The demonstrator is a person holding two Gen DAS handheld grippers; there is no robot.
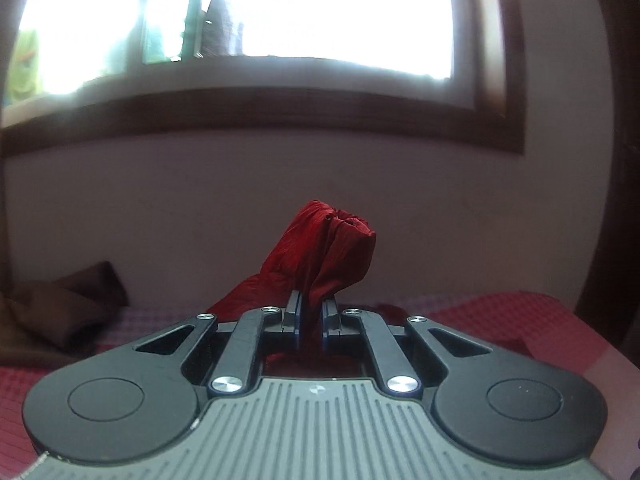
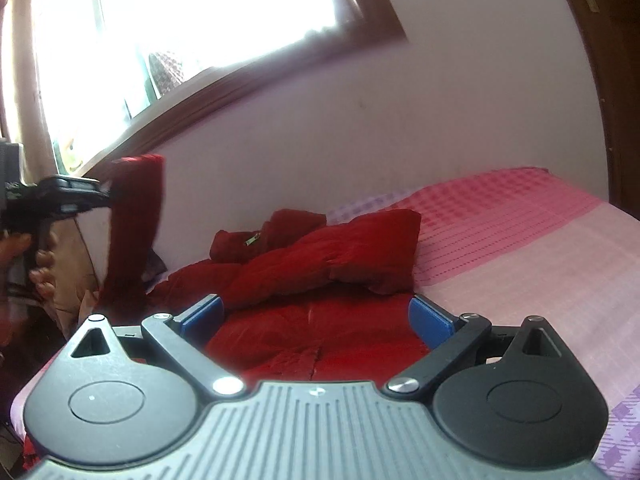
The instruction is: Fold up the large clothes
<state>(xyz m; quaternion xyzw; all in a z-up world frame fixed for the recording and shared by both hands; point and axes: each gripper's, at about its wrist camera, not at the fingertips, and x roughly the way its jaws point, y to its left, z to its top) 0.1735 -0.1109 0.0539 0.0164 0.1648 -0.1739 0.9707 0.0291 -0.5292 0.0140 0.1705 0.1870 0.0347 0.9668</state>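
Left gripper (image 1: 311, 316) is pinching the red jacket's (image 2: 320, 276) sleeve (image 1: 336, 248) up off the bed (image 2: 520, 240); right gripper (image 2: 316, 316) is hovering wide open over it.

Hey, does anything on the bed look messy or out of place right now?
The red jacket lies crumpled on the bed, one sleeve pulled up by the shut left gripper. Nothing looks damaged.

Jacket (image 2: 320, 280) on bed (image 2: 520, 248), wall behind; one sleeve (image 2: 136, 216) lifted at left in left gripper (image 2: 110, 196); right gripper (image 2: 316, 316) over jacket's near part.
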